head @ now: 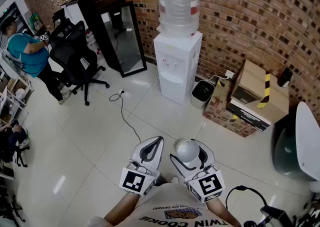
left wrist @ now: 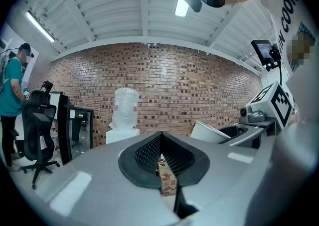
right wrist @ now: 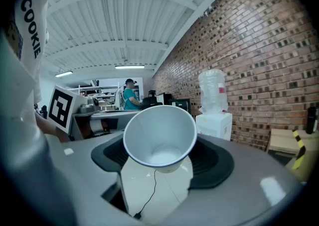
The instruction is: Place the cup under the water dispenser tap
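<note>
The right gripper (right wrist: 160,163) has its jaws spread wide and clamped on the lower body of a white paper cup (right wrist: 159,138), which is tipped so that its mouth faces back toward the hand; the inside is bare and dry. The left gripper (left wrist: 162,156) carries nothing, its jaws pressed together, and sits just beside the right one. The water dispenser (head: 176,66) stands well apart across the tiled floor, against the brick wall, so the step in hand looks like the carry. To do it well, keep the grip light enough not to crush the thin wall, bring the cup upright before it nears the recess below the taps, and set its base flat there before letting go. The clear bottle (head: 178,3) on top shows no water line that I can make out. A small dark bin (head: 201,94) stands just beside the dispenser, its contents hidden, with closed cardboard boxes (head: 255,98) beyond.
</note>
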`<state>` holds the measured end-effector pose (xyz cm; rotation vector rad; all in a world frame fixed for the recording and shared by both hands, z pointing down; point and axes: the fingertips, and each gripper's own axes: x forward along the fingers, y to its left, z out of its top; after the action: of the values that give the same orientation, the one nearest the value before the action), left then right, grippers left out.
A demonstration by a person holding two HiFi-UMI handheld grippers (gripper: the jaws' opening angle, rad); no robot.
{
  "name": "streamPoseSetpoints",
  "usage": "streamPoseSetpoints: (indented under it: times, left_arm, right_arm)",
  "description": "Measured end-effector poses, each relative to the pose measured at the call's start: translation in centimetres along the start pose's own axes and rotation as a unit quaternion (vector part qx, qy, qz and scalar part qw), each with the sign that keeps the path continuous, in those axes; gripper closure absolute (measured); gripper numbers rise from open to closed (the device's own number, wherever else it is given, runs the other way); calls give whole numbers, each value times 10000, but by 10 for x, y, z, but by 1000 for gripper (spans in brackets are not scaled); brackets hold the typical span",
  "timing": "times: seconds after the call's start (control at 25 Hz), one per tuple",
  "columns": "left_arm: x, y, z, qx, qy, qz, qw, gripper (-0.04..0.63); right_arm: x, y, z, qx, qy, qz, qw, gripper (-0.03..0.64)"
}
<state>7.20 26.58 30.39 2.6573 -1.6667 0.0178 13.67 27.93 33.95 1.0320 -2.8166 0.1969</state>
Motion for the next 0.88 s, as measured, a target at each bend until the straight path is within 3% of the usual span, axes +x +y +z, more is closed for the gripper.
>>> streamPoseSetpoints:
  times: [0.44, 0.88]
  left_arm:
    - [25, 7, -4, 17, 12, -22, 10000, 604]
    - [57, 40, -20, -150, -42, -32, 9999, 604]
  right_arm:
    - [18, -16, 2, -63, -11, 93, 9999, 257]
    - [66, -47, 2, -126, 26, -75, 9999, 258]
